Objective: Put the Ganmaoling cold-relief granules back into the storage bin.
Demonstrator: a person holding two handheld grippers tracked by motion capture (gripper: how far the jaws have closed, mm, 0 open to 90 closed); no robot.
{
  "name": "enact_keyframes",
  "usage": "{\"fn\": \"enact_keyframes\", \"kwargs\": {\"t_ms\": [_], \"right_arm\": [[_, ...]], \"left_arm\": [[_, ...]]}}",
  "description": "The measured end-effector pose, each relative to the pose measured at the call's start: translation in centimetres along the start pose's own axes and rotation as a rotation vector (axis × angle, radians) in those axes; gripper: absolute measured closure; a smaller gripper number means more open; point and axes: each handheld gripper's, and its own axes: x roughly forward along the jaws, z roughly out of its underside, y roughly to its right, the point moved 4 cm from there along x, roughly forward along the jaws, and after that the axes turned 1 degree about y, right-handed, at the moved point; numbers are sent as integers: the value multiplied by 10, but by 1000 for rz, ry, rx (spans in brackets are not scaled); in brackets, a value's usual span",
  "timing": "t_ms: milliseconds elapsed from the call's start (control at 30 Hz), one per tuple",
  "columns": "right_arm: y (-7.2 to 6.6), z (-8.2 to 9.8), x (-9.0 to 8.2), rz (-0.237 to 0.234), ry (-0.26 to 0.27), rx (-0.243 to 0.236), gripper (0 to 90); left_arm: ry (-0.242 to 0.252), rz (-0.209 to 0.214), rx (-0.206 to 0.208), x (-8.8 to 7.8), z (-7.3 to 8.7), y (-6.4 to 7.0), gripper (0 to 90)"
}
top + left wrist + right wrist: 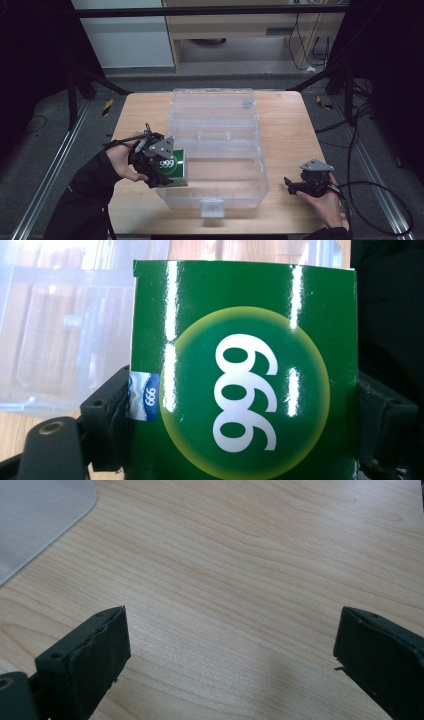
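Green box [173, 166] pinched in left gripper [165, 167] at bin [215, 197] rim, for loading. Right gripper [295, 186] spread, parked on counter [285, 135], clear.

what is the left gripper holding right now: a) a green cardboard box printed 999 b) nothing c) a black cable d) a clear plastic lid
a: the left gripper has its jaws clamped on both sides of the glossy green cardboard box with white 999 print.
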Motion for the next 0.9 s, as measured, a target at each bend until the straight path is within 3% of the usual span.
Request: {"fn": "enact_keyframes", "kwargs": {"t_ms": [367, 900], "right_arm": [[-1, 0, 0, -1, -2, 0, 21], [-2, 2, 2, -3, -12, -12, 21]], "left_arm": [[-1, 18, 8, 14, -3, -2, 146], [-20, 52, -10, 43, 7, -2, 147]]}}
